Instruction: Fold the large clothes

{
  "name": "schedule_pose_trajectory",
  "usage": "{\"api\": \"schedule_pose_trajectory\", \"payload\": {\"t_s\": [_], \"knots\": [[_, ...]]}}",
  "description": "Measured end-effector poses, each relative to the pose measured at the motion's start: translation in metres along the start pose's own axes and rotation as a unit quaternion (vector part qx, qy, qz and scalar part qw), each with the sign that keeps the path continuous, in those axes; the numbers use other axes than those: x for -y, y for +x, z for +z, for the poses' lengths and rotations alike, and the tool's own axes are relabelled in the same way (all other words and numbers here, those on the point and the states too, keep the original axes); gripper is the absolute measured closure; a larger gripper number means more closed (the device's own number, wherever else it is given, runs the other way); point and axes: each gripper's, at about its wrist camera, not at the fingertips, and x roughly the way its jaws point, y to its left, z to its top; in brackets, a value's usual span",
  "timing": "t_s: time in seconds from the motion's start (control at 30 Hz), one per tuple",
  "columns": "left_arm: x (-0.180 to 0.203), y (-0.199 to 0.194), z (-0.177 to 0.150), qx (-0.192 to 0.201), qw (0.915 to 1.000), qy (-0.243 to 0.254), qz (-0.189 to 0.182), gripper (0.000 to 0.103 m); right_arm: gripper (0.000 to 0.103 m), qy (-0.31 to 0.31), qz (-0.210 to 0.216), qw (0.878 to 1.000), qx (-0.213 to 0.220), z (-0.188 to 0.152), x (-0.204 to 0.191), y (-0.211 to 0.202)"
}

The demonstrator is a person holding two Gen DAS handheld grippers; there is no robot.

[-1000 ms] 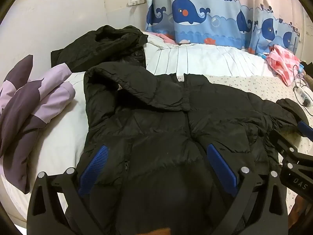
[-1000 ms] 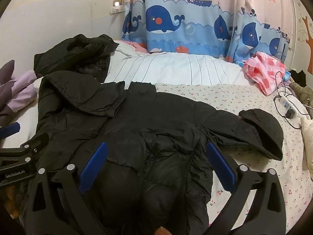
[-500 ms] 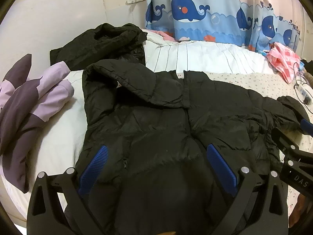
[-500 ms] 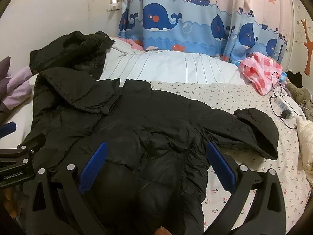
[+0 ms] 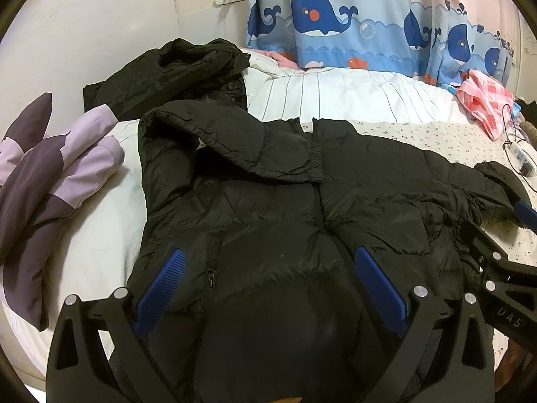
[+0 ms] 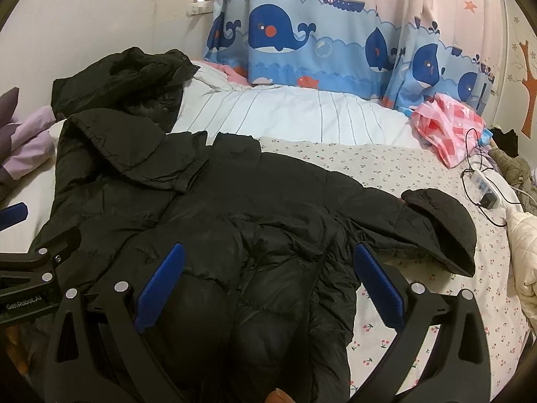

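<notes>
A black puffer jacket [image 5: 275,208] lies spread front-up on the bed, hood at the far left, left sleeve folded across the chest, right sleeve [image 6: 439,225] stretched out to the right. My left gripper [image 5: 268,268] is open and empty over the jacket's lower left part. My right gripper [image 6: 268,265] is open and empty over the lower right part near the hem. Each gripper shows at the edge of the other's view: the right one in the left wrist view [image 5: 503,262], the left one in the right wrist view [image 6: 30,268].
A second black jacket [image 5: 174,70] lies crumpled at the head of the bed. A purple garment [image 5: 47,174] lies at the left. A pink checked cloth [image 6: 449,127], a power strip with cables [image 6: 483,184] and a cream garment [image 6: 523,245] lie at the right. A whale-print curtain [image 6: 319,40] hangs behind.
Both grippers have moved slightly forward and lower over the jacket. The jacket itself has not moved, and both grippers stay open.
</notes>
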Motion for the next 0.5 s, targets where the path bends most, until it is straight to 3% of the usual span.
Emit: {"api": "schedule_pose_trajectory", "payload": {"t_s": [0.5], "knots": [[0.0000,-0.0002,0.0008,0.000,1.0000,0.000,0.000,0.006,0.006,-0.002,0.003,1.000,0.001,0.0021,-0.0027,-0.0018]]}}
